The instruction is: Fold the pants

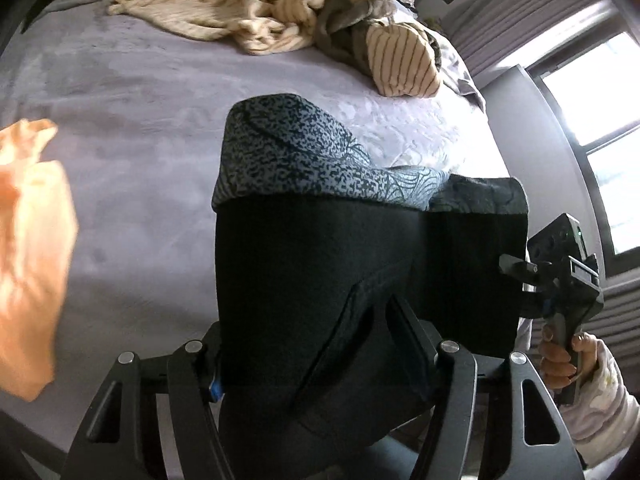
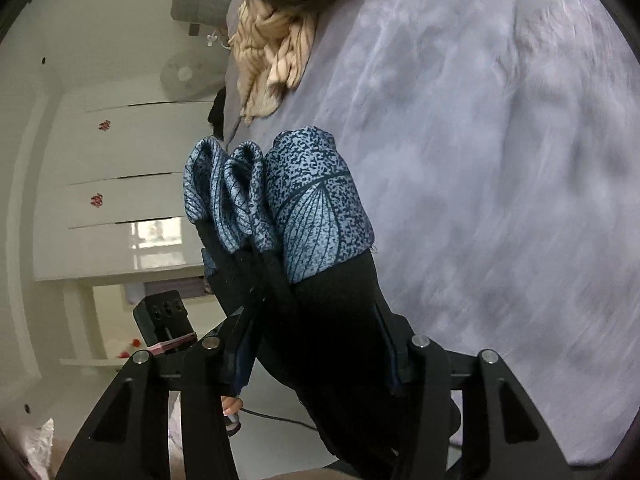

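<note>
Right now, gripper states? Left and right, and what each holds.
Left gripper: shut on the black pants, lifted over the bed.
Right gripper: shut on the same pants, bunched between its fingers.

Black pants [image 1: 320, 280] with a blue speckled waistband, lifted above a lavender bed [image 1: 140, 92]. Left tongs [image 1: 308, 344] clamped on the black fabric at the near edge. Right tongs [image 1: 516, 276] gripping the same pants at their right edge, held by a hand [image 1: 560, 360] in a pale sleeve. Orange cloth [image 1: 32, 240] blurred at the left. Cream striped garment [image 1: 224, 4] crumpled at the far end of the bed. Bright window [image 1: 600, 148] on the right.
</note>
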`<state>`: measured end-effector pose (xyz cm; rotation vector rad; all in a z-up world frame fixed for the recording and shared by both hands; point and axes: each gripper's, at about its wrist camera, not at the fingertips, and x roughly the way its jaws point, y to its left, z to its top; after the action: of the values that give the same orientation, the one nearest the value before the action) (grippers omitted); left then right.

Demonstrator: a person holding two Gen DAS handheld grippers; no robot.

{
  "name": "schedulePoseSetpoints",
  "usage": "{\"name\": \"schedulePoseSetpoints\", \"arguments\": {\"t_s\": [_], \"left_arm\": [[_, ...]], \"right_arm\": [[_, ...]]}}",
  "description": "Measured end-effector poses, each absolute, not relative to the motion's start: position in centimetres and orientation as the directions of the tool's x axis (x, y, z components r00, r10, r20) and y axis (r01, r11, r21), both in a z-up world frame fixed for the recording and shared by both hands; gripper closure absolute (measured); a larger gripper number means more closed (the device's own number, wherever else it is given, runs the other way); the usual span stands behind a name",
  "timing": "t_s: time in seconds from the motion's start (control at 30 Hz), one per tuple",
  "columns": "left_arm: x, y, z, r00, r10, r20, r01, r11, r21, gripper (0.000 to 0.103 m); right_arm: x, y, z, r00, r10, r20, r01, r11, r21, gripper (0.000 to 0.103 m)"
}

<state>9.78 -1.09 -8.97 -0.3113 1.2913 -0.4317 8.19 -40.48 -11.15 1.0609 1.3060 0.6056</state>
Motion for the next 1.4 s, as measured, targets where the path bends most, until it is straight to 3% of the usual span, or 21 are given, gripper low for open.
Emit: {"name": "schedulePoseSetpoints", "arguments": {"t_s": [0.23, 0.33, 0.4, 0.47, 0.6, 0.63, 0.67, 0.73, 0.87, 0.97, 1.1, 1.17, 1.4], "left_arm": [[8.3, 3.1, -12.4, 0.233, -0.371, -0.899, 0.109, 0.928, -0.355, 0.035], [8.2, 4.6, -16.4, 0.223, -0.264, -0.938, 0.043, 0.964, -0.261, 0.035], [8.0, 5.3, -17.7, 0.220, -0.190, -0.957, 0.008, 0.981, -0.193, 0.035], [7.4, 6.3, -17.2, 0.231, -0.204, -0.951, -0.019, 0.977, -0.214, 0.035], [6.5, 6.4, -14.5, 0.293, -0.142, -0.945, 0.026, 0.990, -0.140, 0.035], [6.7, 6.3, -14.0, 0.304, -0.141, -0.942, 0.032, 0.990, -0.138, 0.025], [6.7, 6.0, -13.6, 0.312, -0.139, -0.940, 0.036, 0.990, -0.134, 0.013], [6.5, 4.9, -12.8, 0.339, -0.126, -0.932, 0.055, 0.992, -0.114, 0.011], [6.7, 2.6, -13.7, 0.293, -0.103, -0.951, 0.067, 0.994, -0.087, 0.011], [6.2, 1.5, -14.3, 0.266, -0.083, -0.961, 0.059, 0.996, -0.069, 0.011], [5.6, 0.8, -13.7, 0.249, -0.050, -0.967, 0.055, 0.998, -0.038, 0.011], [5.4, 0.8, -13.3, 0.248, -0.028, -0.968, 0.043, 0.999, -0.018, 0.000], [4.9, 0.0, -11.6, 0.274, 0.014, -0.962, 0.055, 0.998, 0.030, 0.000]], "right_arm": [[5.8, -33.9, -14.0, 0.166, 0.853, -0.496, 0.220, 0.458, 0.861, 0.049], [7.0, -31.9, -16.4, 0.128, 0.802, -0.584, 0.202, 0.555, 0.807, 0.049], [7.8, -30.8, -18.0, 0.089, 0.706, -0.702, 0.189, 0.680, 0.708, 0.046], [7.9, -30.8, -18.2, 0.093, 0.646, -0.757, 0.188, 0.736, 0.651, 0.036], [7.3, -31.1, -15.7, 0.101, 0.529, -0.843, 0.153, 0.829, 0.538, 0.035], [7.1, -31.1, -14.9, 0.112, 0.494, -0.862, 0.139, 0.851, 0.506, 0.035], [6.9, -31.0, -13.8, 0.137, 0.469, -0.872, 0.124, 0.866, 0.485, 0.044], [6.9, -30.9, -12.0, 0.188, 0.471, -0.862, 0.091, 0.865, 0.493, 0.063], [6.7, -28.5, -10.1, 0.224, 0.469, -0.854, -0.002, 0.877, 0.481, 0.064], [6.3, -26.5, -11.8, 0.170, 0.406, -0.898, -0.051, 0.914, 0.403, 0.064], [5.4, -27.3, -14.0, 0.111, 0.351, -0.930, 0.007, 0.935, 0.354, 0.064], [4.9, -28.0, -13.5, 0.104, 0.332, -0.938, 0.025, 0.941, 0.336, 0.058], [2.7, -28.8, -10.0, 0.132, 0.321, -0.938, 0.033, 0.944, 0.328, 0.039]]}}
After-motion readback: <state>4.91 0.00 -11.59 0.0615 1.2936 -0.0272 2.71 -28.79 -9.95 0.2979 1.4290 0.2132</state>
